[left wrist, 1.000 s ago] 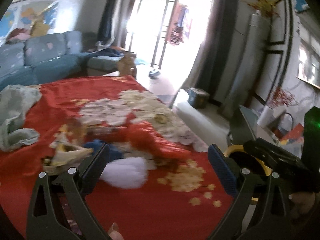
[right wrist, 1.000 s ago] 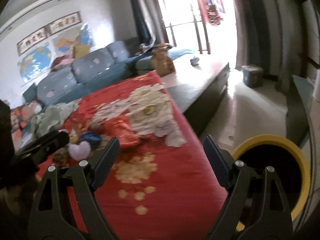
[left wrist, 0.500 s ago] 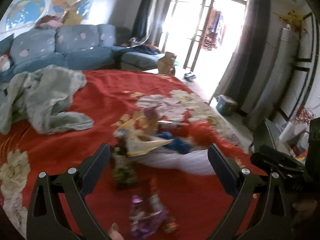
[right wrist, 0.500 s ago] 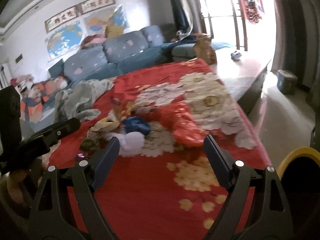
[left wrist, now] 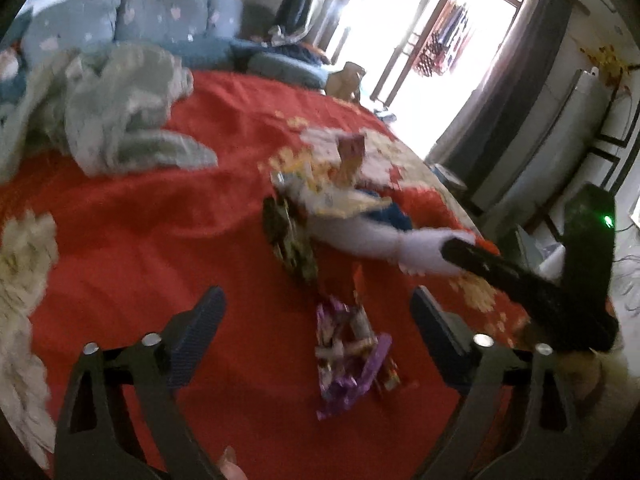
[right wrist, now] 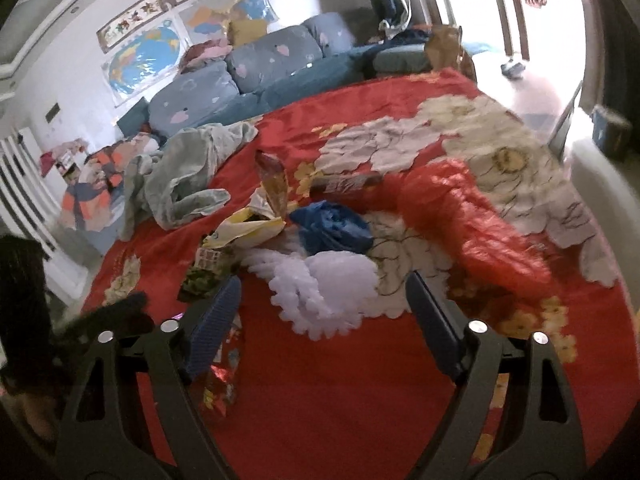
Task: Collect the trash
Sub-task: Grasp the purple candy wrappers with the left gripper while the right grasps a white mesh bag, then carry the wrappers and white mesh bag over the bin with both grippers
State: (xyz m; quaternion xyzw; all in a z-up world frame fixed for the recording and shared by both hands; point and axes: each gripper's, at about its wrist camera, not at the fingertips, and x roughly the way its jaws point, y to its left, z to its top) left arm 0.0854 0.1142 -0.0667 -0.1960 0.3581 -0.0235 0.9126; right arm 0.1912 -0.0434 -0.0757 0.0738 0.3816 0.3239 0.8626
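Trash lies in a loose heap on a red flowered cloth [left wrist: 160, 240]. A purple wrapper [left wrist: 350, 356] lies between the fingers of my open, empty left gripper [left wrist: 316, 332]. Beyond it lie a dark green packet [left wrist: 292, 240], a yellow-white bag [left wrist: 340, 200] and white foam netting [left wrist: 400, 244]. My right gripper [right wrist: 320, 312] is open and empty, just short of the white foam netting [right wrist: 324, 284]. A blue bag [right wrist: 332, 228], a yellow-white bag [right wrist: 244, 228], a red plastic bag [right wrist: 476, 216] and a red foil wrapper [right wrist: 224, 380] lie around it.
A crumpled grey-green garment [right wrist: 184, 172] lies on the cloth's far left, also in the left wrist view [left wrist: 116, 112]. A blue sofa [right wrist: 260, 64] stands behind. The other gripper's dark body [left wrist: 560, 280] sits at the right of the left wrist view.
Both grippers have swung left, away from the yellow-rimmed bin, and moved down closer to the trash heap. The purple wrapper now sits between the left fingers. Both stay open.
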